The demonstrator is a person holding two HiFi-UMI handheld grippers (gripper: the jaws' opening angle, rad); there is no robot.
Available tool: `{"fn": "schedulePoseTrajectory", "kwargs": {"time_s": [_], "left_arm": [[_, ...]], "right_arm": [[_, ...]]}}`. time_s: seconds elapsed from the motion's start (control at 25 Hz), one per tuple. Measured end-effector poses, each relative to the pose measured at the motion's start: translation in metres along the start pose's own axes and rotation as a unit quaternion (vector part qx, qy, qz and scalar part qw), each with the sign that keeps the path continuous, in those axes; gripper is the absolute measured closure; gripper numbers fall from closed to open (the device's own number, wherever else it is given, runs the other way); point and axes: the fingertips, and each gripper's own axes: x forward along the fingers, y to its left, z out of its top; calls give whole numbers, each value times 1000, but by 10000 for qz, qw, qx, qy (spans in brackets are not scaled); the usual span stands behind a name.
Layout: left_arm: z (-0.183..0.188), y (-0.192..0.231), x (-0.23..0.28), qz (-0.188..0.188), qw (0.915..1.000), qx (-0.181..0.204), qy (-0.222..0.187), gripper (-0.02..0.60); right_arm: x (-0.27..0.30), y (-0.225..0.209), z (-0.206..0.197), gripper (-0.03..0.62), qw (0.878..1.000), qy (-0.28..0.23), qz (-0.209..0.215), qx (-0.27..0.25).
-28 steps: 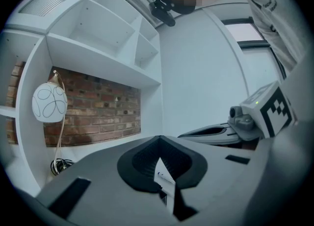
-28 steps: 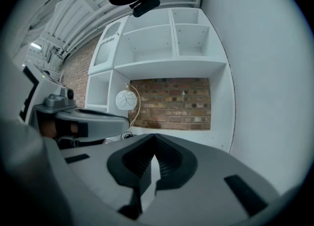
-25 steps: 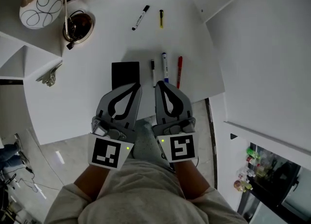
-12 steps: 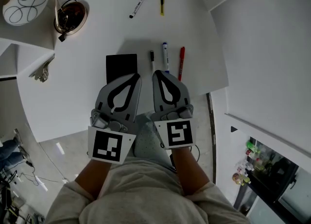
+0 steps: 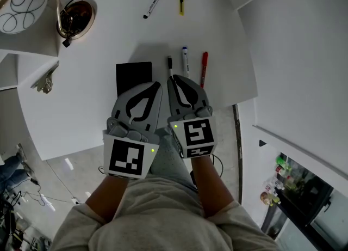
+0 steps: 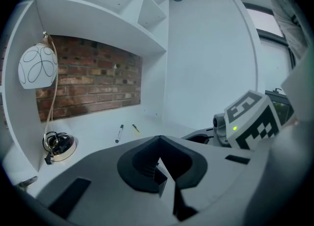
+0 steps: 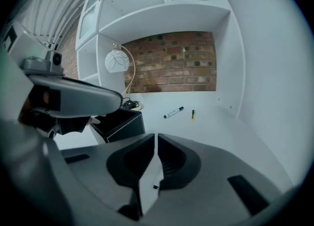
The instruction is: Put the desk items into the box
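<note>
Two grippers: side by side over the near edge of the desk, one in each of the person's hands, marker cubes turned toward the person.
Left gripper: jaws pressed together tip to tip, with nothing between them. In the head view its tips lie at the near right corner of the box.
Right gripper: jaws closed against each other and empty. Its tips sit just beside the near end of the black pen.
Box: black, open on top, standing toward the near edge of the desk and left of the three pens. The left gripper covers its near side.
Black pen: thin, lying just right of the box and pointing toward the far edge.
Blue-capped marker: white barrel, parallel to the black pen on its right.
Red pen: rightmost of the three, near the desk's right edge.
White marker: black at both ends, lying slantwise near the far edge.
Yellow item: small and pen-like, just right of the white marker; its kind cannot be made out.
Lamp: white globe shade at the far left corner, above a round base with a coiled cord.
</note>
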Motion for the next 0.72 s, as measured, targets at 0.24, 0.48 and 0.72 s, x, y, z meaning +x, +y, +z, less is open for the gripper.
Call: {"fn": "schedulePoseTrajectory", "kwargs": {"time_s": [0.24, 0.48, 0.72], "left_arm": [[-6, 0, 7, -40, 9994, -99, 333, 577], [-7, 0, 11, -38, 9990, -179, 401, 577], [-7, 4, 10, 26, 9986, -249, 471, 577]], "right_arm": [[11, -5, -21, 563, 9978, 578, 30, 322], [24, -10, -42, 530, 9918, 1150, -68, 547], [35, -11, -57, 530, 9827, 1665, -77, 808]]}}
